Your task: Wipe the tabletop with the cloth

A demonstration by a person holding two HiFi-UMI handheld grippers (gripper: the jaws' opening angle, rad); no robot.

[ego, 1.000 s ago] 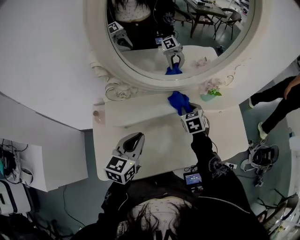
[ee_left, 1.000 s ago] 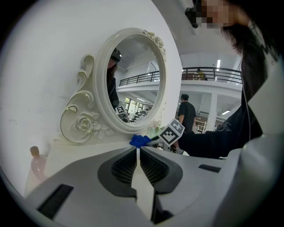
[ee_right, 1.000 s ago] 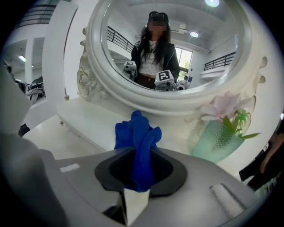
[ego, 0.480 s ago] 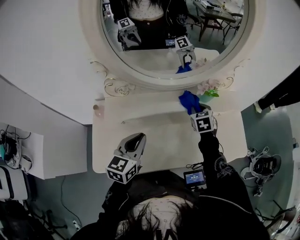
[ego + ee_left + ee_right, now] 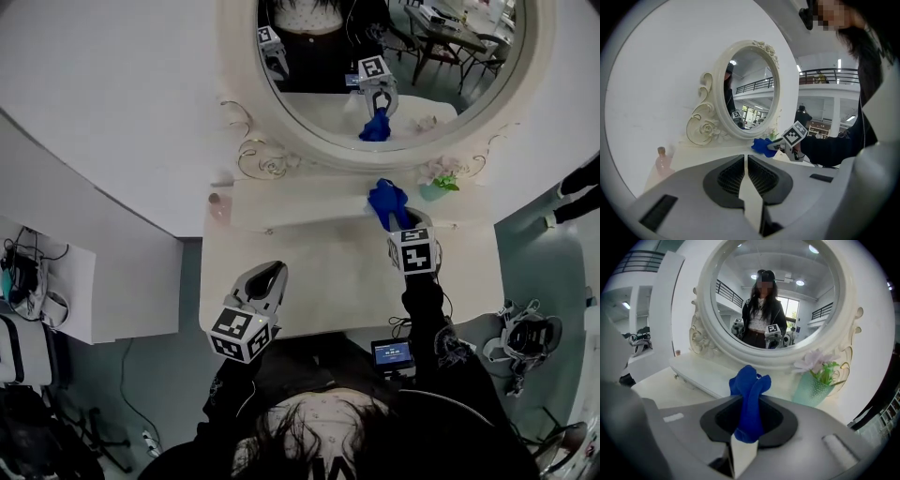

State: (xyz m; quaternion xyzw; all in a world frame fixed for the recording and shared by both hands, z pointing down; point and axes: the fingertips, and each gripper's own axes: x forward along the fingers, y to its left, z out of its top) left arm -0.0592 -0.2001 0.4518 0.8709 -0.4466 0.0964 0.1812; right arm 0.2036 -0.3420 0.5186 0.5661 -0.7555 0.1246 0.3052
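Shifted right since the earlier frame, the right gripper [image 5: 397, 225] now lies nearer the vase. One oval mirror [image 5: 319, 94], far; one tabletop [image 5: 319, 281]; two grippers, the right pinching one blue cloth [image 5: 385, 200] at the tabletop's far right, the near left gripper [image 5: 269, 277] pressed together, empty; one vase [image 5: 433, 190]; one pink bottle [image 5: 217, 201], far left.

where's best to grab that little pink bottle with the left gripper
Around its wider body, below the cap, coming in level from the front: the pink bottle stands upright with the wall close behind. The left gripper is shut; open it first.
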